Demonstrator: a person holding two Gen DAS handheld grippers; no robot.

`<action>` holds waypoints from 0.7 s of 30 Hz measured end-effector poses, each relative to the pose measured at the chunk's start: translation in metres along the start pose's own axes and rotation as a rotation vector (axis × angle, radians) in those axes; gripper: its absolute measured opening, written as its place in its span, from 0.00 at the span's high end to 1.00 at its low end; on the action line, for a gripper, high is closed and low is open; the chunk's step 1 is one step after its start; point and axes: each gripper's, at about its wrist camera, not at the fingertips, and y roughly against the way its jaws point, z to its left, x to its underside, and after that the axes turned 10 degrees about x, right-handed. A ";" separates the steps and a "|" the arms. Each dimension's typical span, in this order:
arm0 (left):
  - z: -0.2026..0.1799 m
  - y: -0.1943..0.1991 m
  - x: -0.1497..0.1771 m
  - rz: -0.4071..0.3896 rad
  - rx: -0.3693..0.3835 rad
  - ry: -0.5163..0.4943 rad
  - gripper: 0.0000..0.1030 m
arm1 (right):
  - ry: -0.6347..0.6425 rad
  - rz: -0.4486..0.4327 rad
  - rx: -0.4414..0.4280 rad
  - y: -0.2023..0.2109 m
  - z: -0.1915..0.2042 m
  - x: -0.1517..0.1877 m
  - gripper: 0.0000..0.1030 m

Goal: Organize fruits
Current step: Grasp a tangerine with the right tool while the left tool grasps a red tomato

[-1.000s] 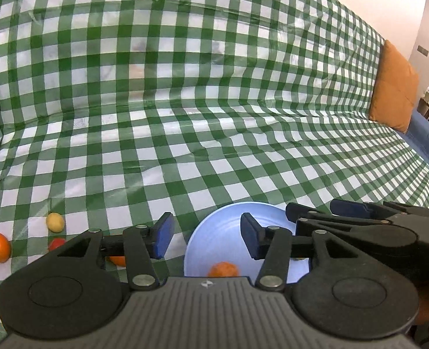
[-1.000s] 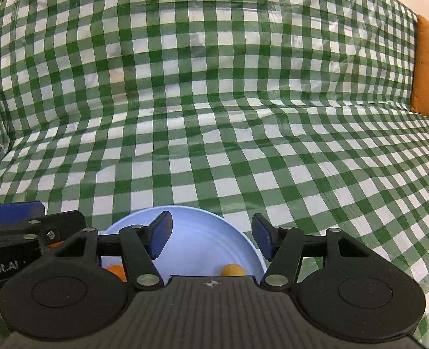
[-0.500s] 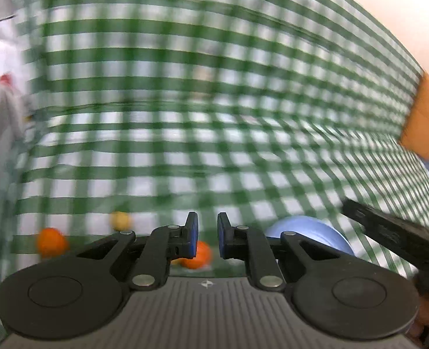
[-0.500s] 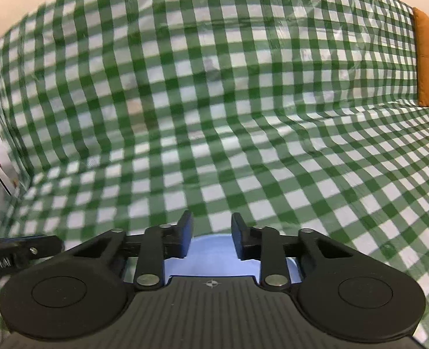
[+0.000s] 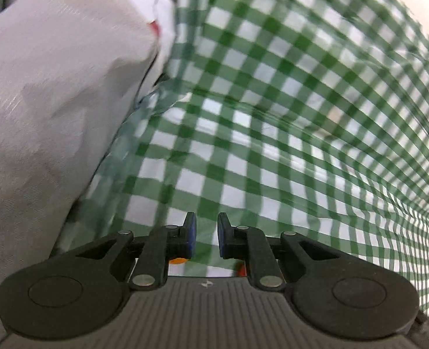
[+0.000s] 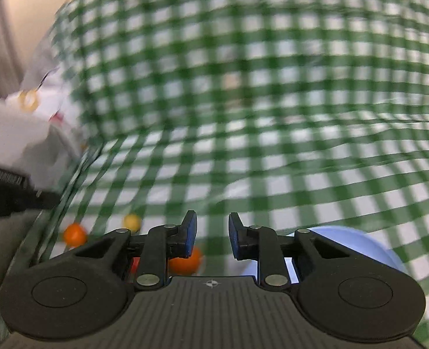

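In the blurred right wrist view, an orange fruit [image 6: 185,258] lies on the checked cloth just behind my right gripper [image 6: 213,237], whose jaws stand narrowly apart and empty. Another orange fruit [image 6: 74,234] and a small yellow fruit [image 6: 132,221] lie further left. The light blue plate [image 6: 368,247] is at the lower right, partly hidden by the gripper. In the left wrist view, my left gripper [image 5: 205,237] is nearly shut with nothing between its jaws; slivers of an orange fruit [image 5: 177,260] and a red fruit [image 5: 240,267] show behind its fingers.
A green and white checked cloth [image 5: 272,133] covers the seat and back. A large white bag or cushion [image 5: 45,101] fills the left of the left wrist view and shows in the right wrist view [image 6: 31,128]. The left gripper's body [image 6: 8,192] appears at the right view's left edge.
Both grippers have swung left, away from the blue plate and towards the loose fruits and the white bag. Both have narrowed from wide open one second ago.
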 end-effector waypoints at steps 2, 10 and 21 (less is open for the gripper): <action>0.008 -0.004 0.001 0.021 -0.007 0.029 0.85 | 0.027 0.023 -0.004 -0.009 0.012 0.004 0.75; -0.009 -0.026 0.018 0.166 0.101 -0.032 0.81 | 0.053 0.138 -0.016 -0.054 0.026 0.012 0.54; -0.029 -0.060 0.037 0.245 0.101 -0.077 0.71 | 0.135 0.203 -0.053 -0.081 0.029 0.012 0.66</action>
